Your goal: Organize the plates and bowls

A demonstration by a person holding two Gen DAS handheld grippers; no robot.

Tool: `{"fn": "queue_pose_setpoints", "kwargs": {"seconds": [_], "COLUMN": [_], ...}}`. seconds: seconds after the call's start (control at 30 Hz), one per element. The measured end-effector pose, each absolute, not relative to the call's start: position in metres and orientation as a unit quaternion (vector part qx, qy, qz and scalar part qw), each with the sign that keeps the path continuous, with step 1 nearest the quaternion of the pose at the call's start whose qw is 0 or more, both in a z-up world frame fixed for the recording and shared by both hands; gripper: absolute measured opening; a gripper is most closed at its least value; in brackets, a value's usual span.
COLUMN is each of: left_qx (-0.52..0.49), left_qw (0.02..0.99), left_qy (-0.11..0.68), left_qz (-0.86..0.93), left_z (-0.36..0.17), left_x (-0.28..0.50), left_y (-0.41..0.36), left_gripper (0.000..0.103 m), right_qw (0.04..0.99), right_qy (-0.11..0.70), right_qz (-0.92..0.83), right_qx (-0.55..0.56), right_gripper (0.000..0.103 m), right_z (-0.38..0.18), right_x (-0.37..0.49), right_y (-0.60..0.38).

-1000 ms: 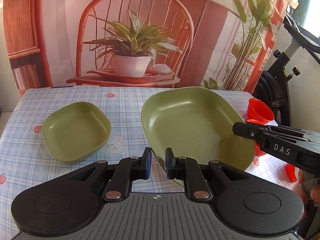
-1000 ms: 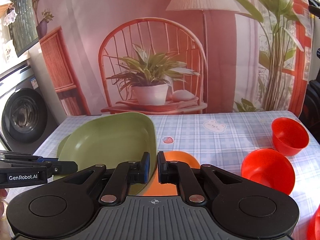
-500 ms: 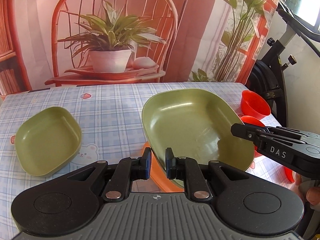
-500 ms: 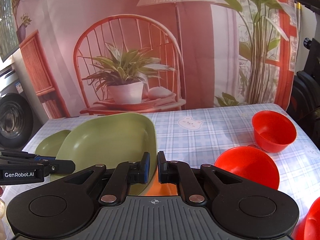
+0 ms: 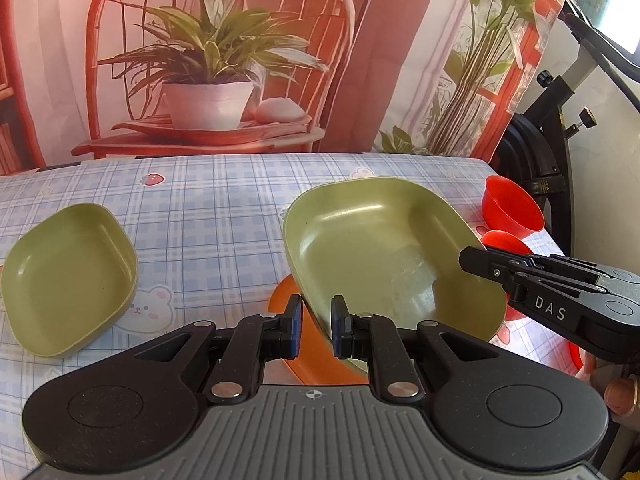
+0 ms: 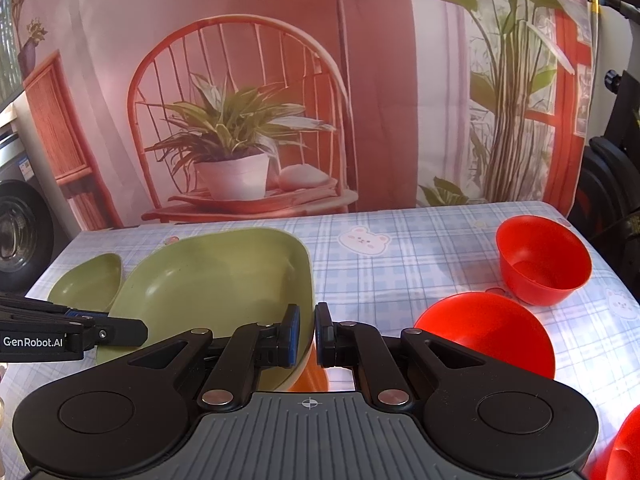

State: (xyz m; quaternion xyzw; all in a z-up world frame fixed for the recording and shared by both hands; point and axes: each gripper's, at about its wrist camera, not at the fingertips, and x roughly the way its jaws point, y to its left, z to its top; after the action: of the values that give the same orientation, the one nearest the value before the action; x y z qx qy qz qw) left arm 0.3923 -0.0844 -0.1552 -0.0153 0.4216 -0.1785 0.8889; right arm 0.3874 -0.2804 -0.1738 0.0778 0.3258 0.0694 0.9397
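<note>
A large green plate [image 5: 384,256] is held tilted above the table by both grippers. My left gripper [image 5: 315,330] is shut on its near left rim. My right gripper [image 6: 307,334] is shut on its right rim; the plate also shows in the right wrist view [image 6: 216,288]. An orange plate [image 5: 288,312] lies on the table under it, also seen in the right wrist view [image 6: 314,376]. A small green plate [image 5: 68,276] sits at the left, visible in the right wrist view too [image 6: 90,284].
Two red bowls [image 6: 544,266] [image 6: 492,332] stand at the right of the checked tablecloth [image 5: 208,216], and another red object [image 6: 624,448] shows at the lower right corner. An exercise bike [image 5: 552,128] stands beyond the table's right edge.
Both grippers have carried the large green plate rightward and raised it, so the orange plate under it shows more. The small green plate has slid further left in the left wrist view.
</note>
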Motion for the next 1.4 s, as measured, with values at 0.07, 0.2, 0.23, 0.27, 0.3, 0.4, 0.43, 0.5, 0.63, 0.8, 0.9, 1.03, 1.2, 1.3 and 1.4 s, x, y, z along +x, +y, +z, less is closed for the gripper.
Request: {"fn": "queue_pose_setpoints", "kwargs": {"seconds": [0.07, 0.2, 0.23, 0.27, 0.3, 0.4, 0.43, 0.5, 0.63, 0.8, 0.9, 1.03, 1.2, 1.3, 1.4], "left_qx": [-0.017, -0.026, -0.026, -0.025, -0.025, -0.023, -0.022, -0.021, -0.019, -0.012, -0.013, -0.013, -0.012, -0.011, -0.023], "left_qw": [0.886, 0.877, 0.875, 0.874, 0.872, 0.869, 0.869, 0.87, 0.872, 0.872, 0.87, 0.869, 0.869, 0.869, 0.871], "left_qy": [0.428, 0.444, 0.448, 0.451, 0.454, 0.46, 0.461, 0.46, 0.459, 0.463, 0.465, 0.465, 0.463, 0.462, 0.458], "left_qz": [-0.179, -0.181, -0.18, -0.18, -0.179, -0.179, -0.179, -0.177, -0.167, -0.159, -0.165, -0.169, -0.174, -0.175, -0.175], "left_z": [-0.16, -0.171, -0.175, -0.178, -0.18, -0.186, -0.187, -0.189, -0.19, -0.192, -0.193, -0.193, -0.193, -0.192, -0.186], "left_x": [0.39, 0.385, 0.383, 0.382, 0.381, 0.379, 0.379, 0.378, 0.379, 0.379, 0.378, 0.378, 0.376, 0.375, 0.373], "left_y": [-0.085, -0.086, -0.086, -0.086, -0.086, -0.086, -0.086, -0.085, -0.084, -0.083, -0.084, -0.084, -0.085, -0.084, -0.076], "left_gripper": [0.016, 0.018, 0.019, 0.019, 0.019, 0.018, 0.018, 0.018, 0.018, 0.02, 0.021, 0.021, 0.024, 0.024, 0.024], "right_qw": [0.939, 0.935, 0.933, 0.932, 0.932, 0.93, 0.93, 0.929, 0.929, 0.931, 0.931, 0.93, 0.929, 0.929, 0.931], "right_qy": [0.329, 0.342, 0.346, 0.349, 0.352, 0.356, 0.357, 0.359, 0.358, 0.353, 0.354, 0.356, 0.362, 0.363, 0.358], "right_qz": [0.069, 0.073, 0.074, 0.076, 0.077, 0.08, 0.082, 0.084, 0.088, 0.094, 0.091, 0.088, 0.076, 0.073, 0.071], "right_qx": [0.074, 0.062, 0.058, 0.055, 0.051, 0.039, 0.037, 0.035, 0.031, 0.016, 0.01, 0.009, 0.007, 0.01, 0.01], "right_gripper": [0.008, 0.008, 0.008, 0.008, 0.008, 0.008, 0.008, 0.008, 0.008, 0.006, 0.006, 0.006, 0.006, 0.006, 0.006], "right_z": [-0.177, -0.188, -0.191, -0.193, -0.195, -0.2, -0.201, -0.205, -0.207, -0.209, -0.211, -0.213, -0.217, -0.216, -0.211], "right_x": [0.389, 0.396, 0.398, 0.4, 0.401, 0.404, 0.406, 0.408, 0.412, 0.418, 0.422, 0.422, 0.42, 0.419, 0.415], "right_y": [-0.281, -0.281, -0.281, -0.28, -0.279, -0.276, -0.275, -0.274, -0.269, -0.261, -0.258, -0.258, -0.26, -0.261, -0.26]}}
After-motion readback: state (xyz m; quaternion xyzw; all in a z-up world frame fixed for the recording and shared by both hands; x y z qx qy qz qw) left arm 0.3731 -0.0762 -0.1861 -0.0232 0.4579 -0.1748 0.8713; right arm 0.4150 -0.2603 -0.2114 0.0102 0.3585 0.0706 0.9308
